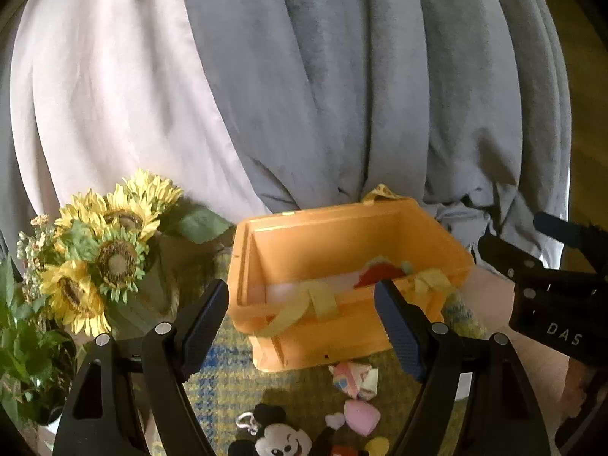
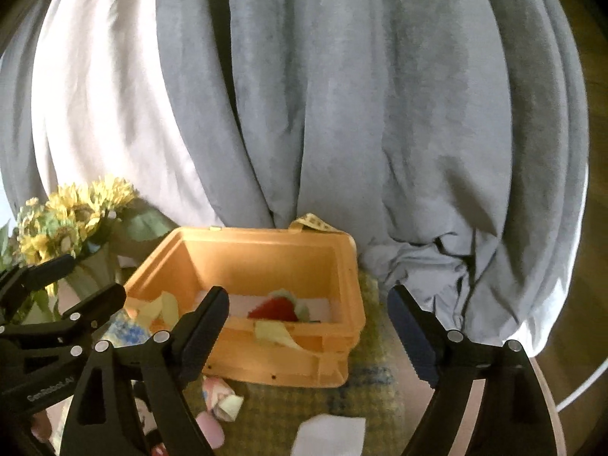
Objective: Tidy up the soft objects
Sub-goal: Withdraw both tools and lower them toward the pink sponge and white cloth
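Note:
An orange plastic bin (image 1: 334,338) stands on a yellow-blue checked cloth (image 1: 228,383); it also shows in the right wrist view (image 2: 288,361). A red strawberry plush (image 1: 376,275) (image 2: 274,308) lies inside on a white lining. Yellow ribbons (image 1: 304,304) hang over the bin's front rim. In front of the bin lie a folded pastel cloth toy (image 1: 355,380) (image 2: 224,399), a pink heart plush (image 1: 361,416) and a Mickey Mouse plush (image 1: 277,440). My left gripper (image 1: 304,326) is open and empty, just before the bin. My right gripper (image 2: 307,334) is open and empty above the bin's front wall.
A sunflower bouquet (image 1: 102,254) (image 2: 72,220) stands left of the bin. Grey and white curtains (image 1: 304,95) hang right behind it. A white paper piece (image 2: 330,435) lies on the cloth at the front. The right gripper's body (image 1: 551,296) is close on the right.

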